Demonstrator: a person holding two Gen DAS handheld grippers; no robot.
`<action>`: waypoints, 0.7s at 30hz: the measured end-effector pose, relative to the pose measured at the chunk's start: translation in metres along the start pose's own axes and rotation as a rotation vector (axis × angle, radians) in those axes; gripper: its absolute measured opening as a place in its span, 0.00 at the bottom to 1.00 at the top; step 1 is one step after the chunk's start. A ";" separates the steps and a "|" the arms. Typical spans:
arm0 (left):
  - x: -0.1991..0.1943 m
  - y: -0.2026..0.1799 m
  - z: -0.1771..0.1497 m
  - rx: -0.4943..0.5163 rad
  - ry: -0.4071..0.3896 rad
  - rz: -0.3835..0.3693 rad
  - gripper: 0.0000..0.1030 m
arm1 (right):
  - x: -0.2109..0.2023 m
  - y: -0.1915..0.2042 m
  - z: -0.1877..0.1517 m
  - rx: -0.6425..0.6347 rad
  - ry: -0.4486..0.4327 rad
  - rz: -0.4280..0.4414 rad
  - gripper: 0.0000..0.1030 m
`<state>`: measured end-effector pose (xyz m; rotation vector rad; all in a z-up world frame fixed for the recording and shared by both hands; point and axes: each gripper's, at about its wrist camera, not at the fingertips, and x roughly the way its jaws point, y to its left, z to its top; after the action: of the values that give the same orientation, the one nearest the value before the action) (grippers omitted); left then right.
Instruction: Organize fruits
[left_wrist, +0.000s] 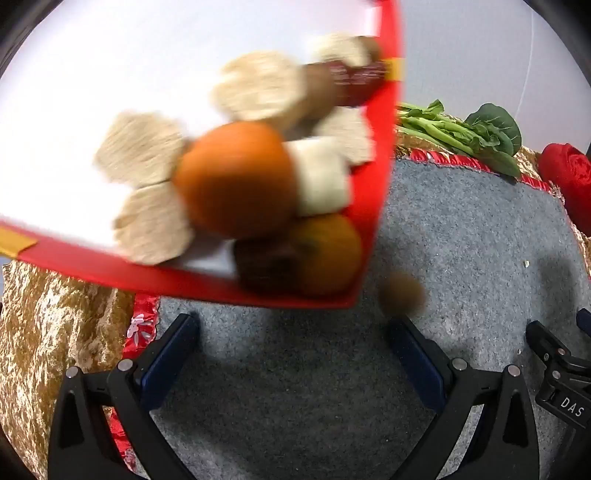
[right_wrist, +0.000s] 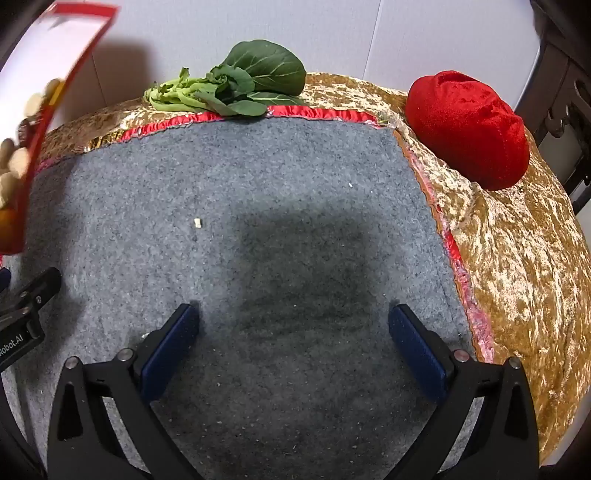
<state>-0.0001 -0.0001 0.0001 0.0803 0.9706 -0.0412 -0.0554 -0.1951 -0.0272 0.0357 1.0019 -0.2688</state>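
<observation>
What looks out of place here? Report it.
The red-rimmed tray is tipped steeply above the grey mat, its oranges and pale round pieces piled in its low corner. A small brown piece appears blurred just below that corner.

Leafy greens (right_wrist: 236, 83) and red velvet cushion (right_wrist: 469, 129) beyond grey mat (right_wrist: 258, 206)

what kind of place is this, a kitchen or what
Probably a staged tabletop for recording, not a working kitchen: a grey felt mat on gold crushed-velvet cloth, leafy greens against a plain white wall.
</observation>
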 end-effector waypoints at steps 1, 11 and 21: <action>0.000 0.000 0.000 0.000 0.000 0.000 1.00 | 0.000 0.000 0.000 0.001 0.000 0.001 1.00; 0.005 0.001 0.003 0.002 0.006 0.002 1.00 | 0.000 0.000 0.000 0.001 0.000 0.002 1.00; 0.003 -0.008 -0.002 0.001 -0.002 0.001 1.00 | 0.001 0.000 0.001 0.001 0.002 0.001 1.00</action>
<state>-0.0006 -0.0076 -0.0043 0.0815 0.9683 -0.0410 -0.0542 -0.1955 -0.0279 0.0373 1.0038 -0.2682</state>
